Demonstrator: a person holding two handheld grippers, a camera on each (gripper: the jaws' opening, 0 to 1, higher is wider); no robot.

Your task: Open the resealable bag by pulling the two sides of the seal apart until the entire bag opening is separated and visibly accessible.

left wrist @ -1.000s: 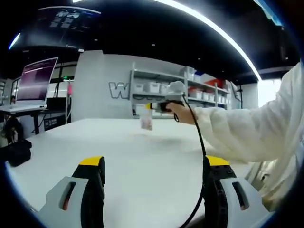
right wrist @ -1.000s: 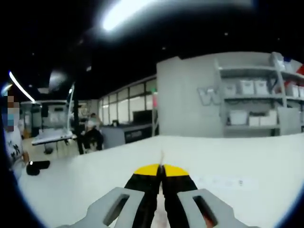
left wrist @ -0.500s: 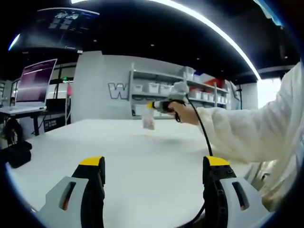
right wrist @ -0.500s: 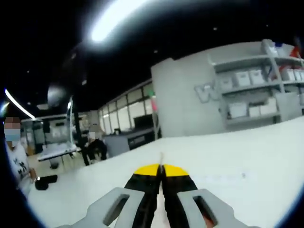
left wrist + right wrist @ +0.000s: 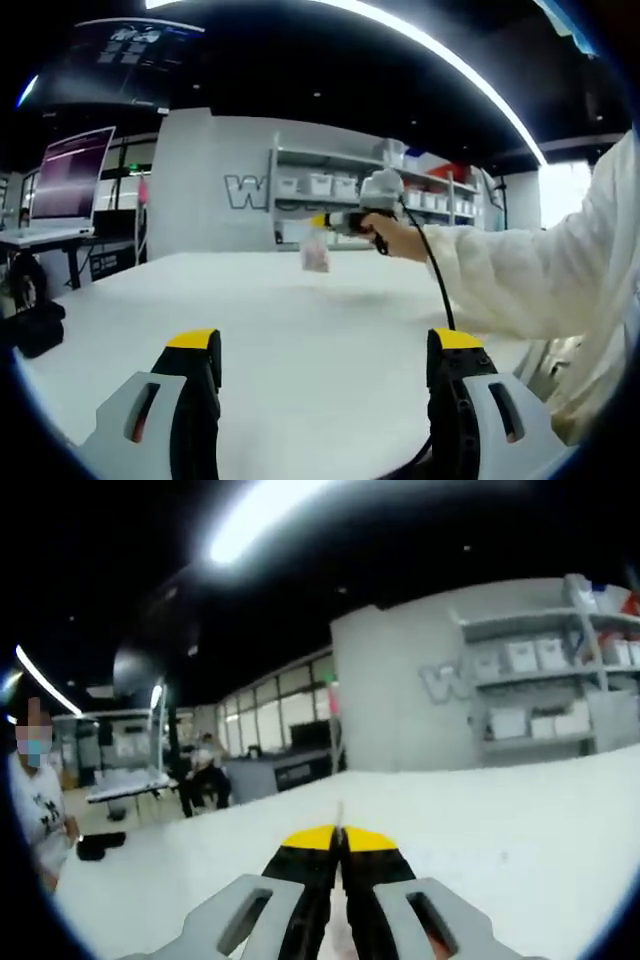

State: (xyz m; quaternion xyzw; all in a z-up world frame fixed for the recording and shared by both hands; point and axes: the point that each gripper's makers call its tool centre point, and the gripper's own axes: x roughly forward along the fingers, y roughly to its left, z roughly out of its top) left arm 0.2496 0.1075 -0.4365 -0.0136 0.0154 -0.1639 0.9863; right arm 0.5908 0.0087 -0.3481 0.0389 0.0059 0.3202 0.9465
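Looking along the left gripper (image 5: 318, 352) in the left gripper view: yellow-tipped fingers (image 5: 192, 345) spread wide, grasping nothing, above the white table (image 5: 300, 330). Farther off, held up by the right gripper (image 5: 322, 222) in a white-sleeved hand (image 5: 398, 238): the small clear resealable bag (image 5: 315, 256), hanging above the table.

Right gripper view: fingers (image 5: 312, 842) clenched on a thin edge of the bag (image 5: 340, 815).

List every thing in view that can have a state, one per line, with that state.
Left gripper: open, jaws wide apart, holding nothing, above the table.
Right gripper: shut on the bag's thin edge.
Bag: hanging from the right gripper, lifted clear of the table; whether its seal is open cannot be told.
Monitor: on, showing a pinkish screen.
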